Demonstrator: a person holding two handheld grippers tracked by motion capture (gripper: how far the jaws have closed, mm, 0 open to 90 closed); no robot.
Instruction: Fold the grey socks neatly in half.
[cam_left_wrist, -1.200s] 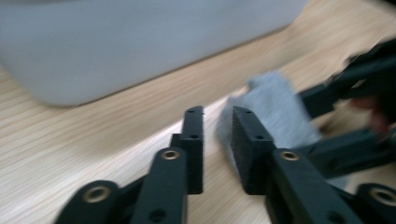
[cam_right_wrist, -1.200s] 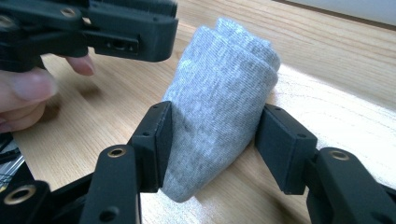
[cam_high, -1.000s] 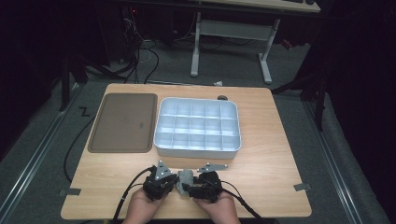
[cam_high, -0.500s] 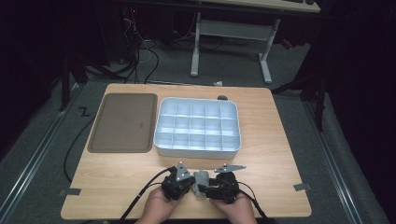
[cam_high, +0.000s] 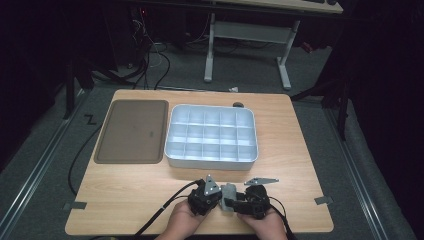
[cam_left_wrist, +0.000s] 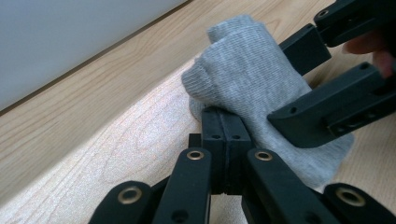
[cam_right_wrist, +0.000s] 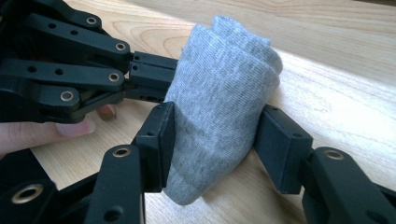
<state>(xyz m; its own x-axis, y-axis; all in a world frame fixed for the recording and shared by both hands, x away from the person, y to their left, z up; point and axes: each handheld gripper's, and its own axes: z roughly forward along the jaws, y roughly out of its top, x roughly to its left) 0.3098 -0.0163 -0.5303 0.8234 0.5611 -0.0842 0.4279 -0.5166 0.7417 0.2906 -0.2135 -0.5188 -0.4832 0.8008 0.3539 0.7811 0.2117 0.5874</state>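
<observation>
A soft, light grey sock is squeezed by the right gripper; its edge is apparently pinched by the closed left gripper.

Dim dark surroundings, table lit, sharp close-ups

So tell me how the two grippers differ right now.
The left gripper has its jaws shut flat together, nipping the grey sock's edge; the right gripper has its jaws wide apart, clamping the sock's bulk from both sides. Both are black, hand-held and on the same sock.
</observation>
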